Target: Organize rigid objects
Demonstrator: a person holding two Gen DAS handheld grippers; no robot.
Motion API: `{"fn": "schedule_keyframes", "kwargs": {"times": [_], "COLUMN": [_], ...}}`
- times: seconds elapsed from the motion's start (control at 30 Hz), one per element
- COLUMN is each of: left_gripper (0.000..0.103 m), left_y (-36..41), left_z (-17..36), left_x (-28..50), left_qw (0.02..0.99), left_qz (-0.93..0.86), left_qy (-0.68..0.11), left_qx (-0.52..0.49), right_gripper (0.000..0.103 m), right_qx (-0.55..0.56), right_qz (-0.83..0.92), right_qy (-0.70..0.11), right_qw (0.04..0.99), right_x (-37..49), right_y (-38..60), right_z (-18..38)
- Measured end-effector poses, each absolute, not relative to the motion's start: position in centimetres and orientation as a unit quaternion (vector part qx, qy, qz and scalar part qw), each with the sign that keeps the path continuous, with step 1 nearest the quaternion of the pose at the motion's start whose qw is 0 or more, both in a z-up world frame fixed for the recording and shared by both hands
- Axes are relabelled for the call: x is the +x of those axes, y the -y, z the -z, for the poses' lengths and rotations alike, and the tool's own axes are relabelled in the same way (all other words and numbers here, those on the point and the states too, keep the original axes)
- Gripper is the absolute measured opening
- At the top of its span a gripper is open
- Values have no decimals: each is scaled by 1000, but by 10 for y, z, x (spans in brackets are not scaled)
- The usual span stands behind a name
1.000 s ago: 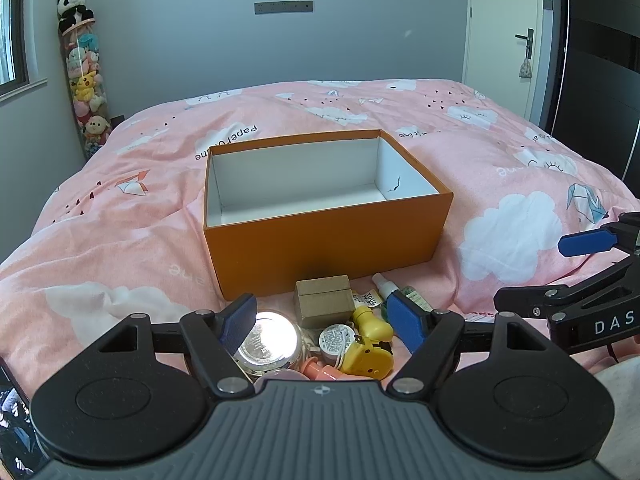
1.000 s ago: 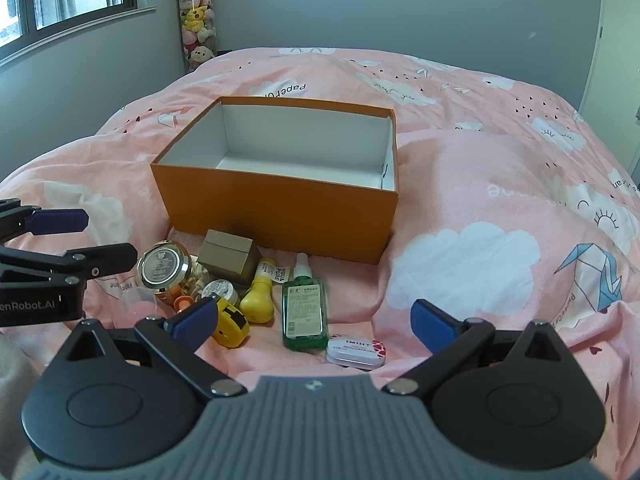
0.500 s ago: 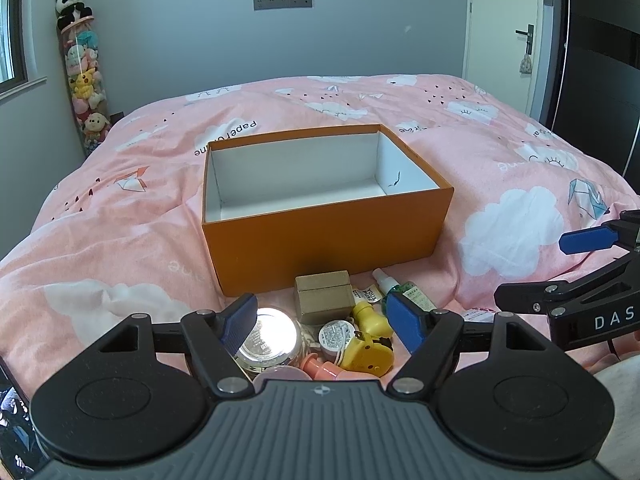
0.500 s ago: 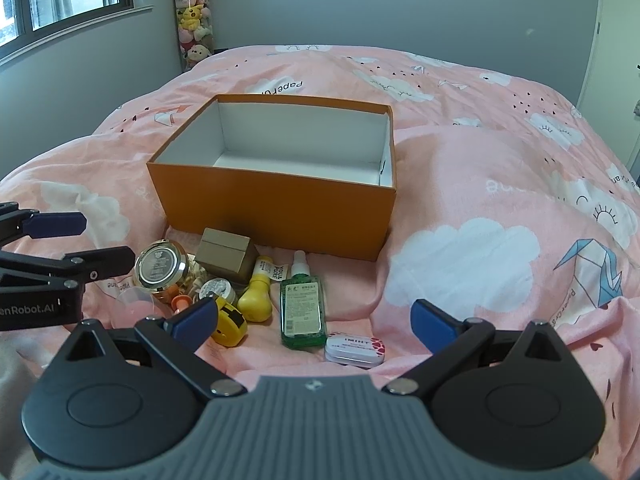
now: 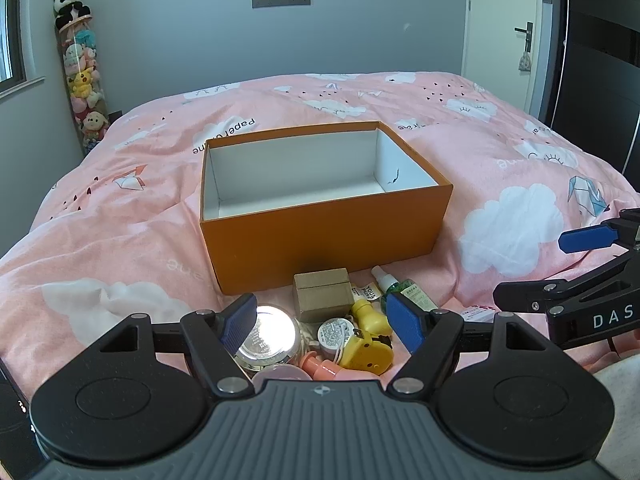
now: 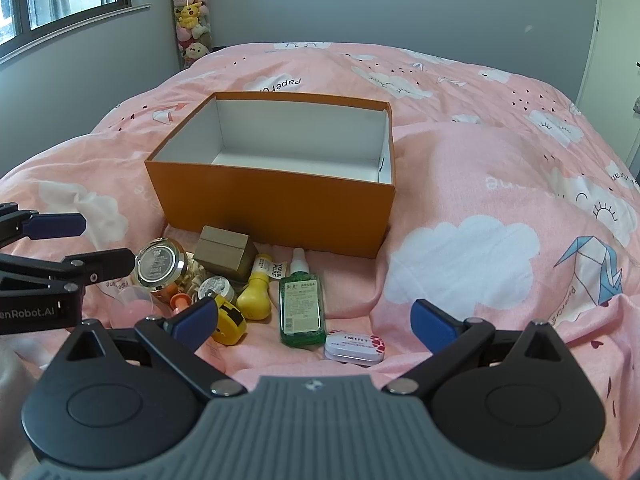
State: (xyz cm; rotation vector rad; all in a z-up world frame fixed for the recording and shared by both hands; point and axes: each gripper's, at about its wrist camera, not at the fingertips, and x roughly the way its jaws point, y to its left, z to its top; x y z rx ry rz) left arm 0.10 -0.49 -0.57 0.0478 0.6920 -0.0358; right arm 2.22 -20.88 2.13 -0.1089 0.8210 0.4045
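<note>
An orange box [image 5: 320, 232] [image 6: 272, 204] with a white inside stands open and empty on the bed. In front of it lies a pile: a silver-lidded jar [image 5: 268, 334] [image 6: 160, 266], a brown carton [image 5: 322, 294] [image 6: 226, 250], a yellow bottle [image 6: 256, 296], a green spray bottle [image 6: 301, 304], a yellow tape measure [image 5: 366, 350] and a mint tin [image 6: 354, 346]. My left gripper [image 5: 322, 324] hovers open just over the pile's near side. My right gripper [image 6: 315, 320] is open above the green bottle and the tin, holding nothing.
The pink duvet [image 5: 520, 168] is soft and wrinkled around the box. Each gripper shows in the other's view: the right gripper [image 5: 556, 264] at the right edge, the left gripper [image 6: 80, 242] at the left edge. A column of plush toys [image 5: 82, 72] stands against the far wall.
Both views have drifted slightly, with the box and pile sitting a little higher in frame. Nothing was grasped or moved, and both grippers stayed open.
</note>
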Motion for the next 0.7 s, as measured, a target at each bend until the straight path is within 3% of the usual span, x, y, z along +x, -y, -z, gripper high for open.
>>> {"fn": "schedule_keyframes", "kwargs": {"times": [0.4, 0.7], "left_gripper": [86, 80], "left_y": [3, -6], "left_z": [11, 23], "left_x": [8, 26], "left_qw": [934, 915], "left_qz": [42, 81], "left_qy": [-355, -395], "left_qx": [12, -12], "right_gripper": [101, 100], "right_qx": [-50, -48], "right_qz": [-195, -200], "right_qy": [-408, -444], "right_qw": [890, 872], "right_x": [26, 41], "right_y": [210, 208], "right_z": [-18, -7]}}
